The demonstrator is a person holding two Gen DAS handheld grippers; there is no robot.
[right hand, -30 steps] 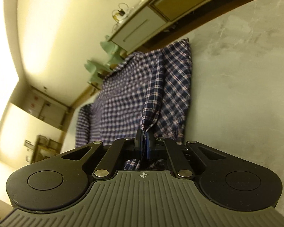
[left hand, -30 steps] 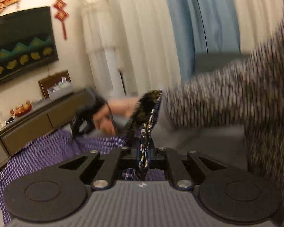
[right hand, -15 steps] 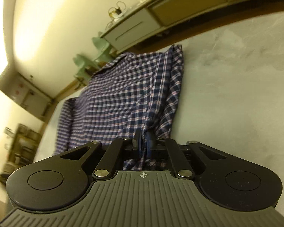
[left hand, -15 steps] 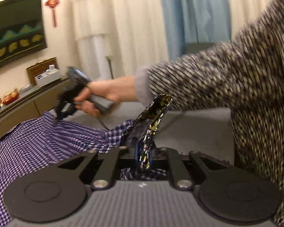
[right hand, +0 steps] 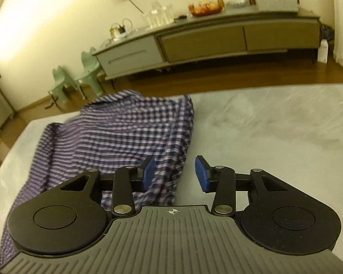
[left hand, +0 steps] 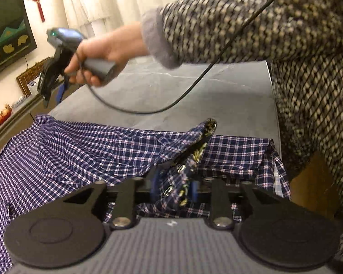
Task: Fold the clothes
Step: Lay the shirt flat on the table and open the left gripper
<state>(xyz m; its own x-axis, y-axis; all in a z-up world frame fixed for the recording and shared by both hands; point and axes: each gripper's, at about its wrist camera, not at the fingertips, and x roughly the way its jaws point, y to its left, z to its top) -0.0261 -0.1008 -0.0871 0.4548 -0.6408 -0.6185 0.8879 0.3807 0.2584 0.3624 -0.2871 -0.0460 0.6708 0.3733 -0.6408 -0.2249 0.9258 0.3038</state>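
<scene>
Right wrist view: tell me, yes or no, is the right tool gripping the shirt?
No: the right tool is open, its blue pads apart, above the plaid shirt.

Left wrist view: the navy-and-white checked cotton shirt [left hand: 84, 157] runs off the left picture edge and passes under the black left gripper [left hand: 173, 188], so its near hem is hidden. Gripper fingertips are buried in a bunched fold with a gold-patterned dark lining [left hand: 195, 157]; contact between pads and cloth cannot be resolved. The person's hand [left hand: 98, 52] and grey knit cuff [left hand: 157, 38] are motion-blurred. Right wrist view: the shirt [right hand: 116, 134] is smeared by motion, check pattern reading as stripes; its lower left part is cut by the gripper body. Small items on the long grey sideboard [right hand: 217, 34] are too small to identify.
</scene>
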